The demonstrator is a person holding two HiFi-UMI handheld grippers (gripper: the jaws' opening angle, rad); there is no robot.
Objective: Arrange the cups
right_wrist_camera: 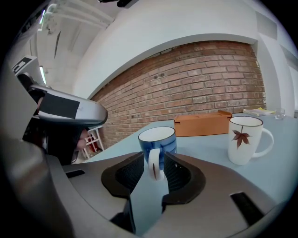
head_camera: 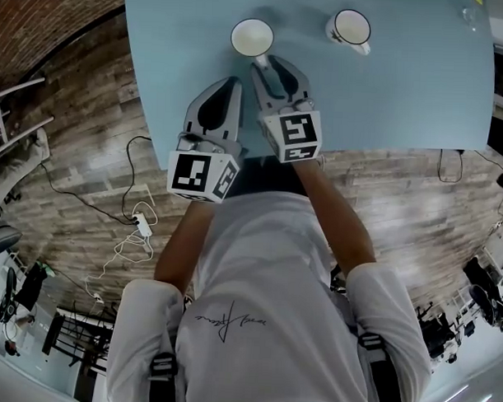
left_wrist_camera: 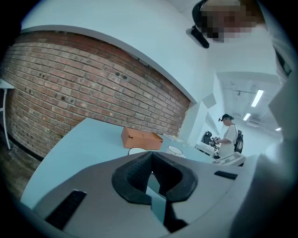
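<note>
A blue cup with a white inside stands upright on the light blue table. Its white handle points toward me. My right gripper is shut on that handle, with only a sliver of gap at the left pad. To the right, apart, stands a white cup with a red leaf print. My left gripper hovers shut and empty over the table's near edge, just left of the right one. In the left gripper view only the rims of the two cups show.
An orange cardboard box lies at the table's far side by the brick wall. A clear glass is at the far right corner. Cables and a power strip lie on the wooden floor. A person stands far behind.
</note>
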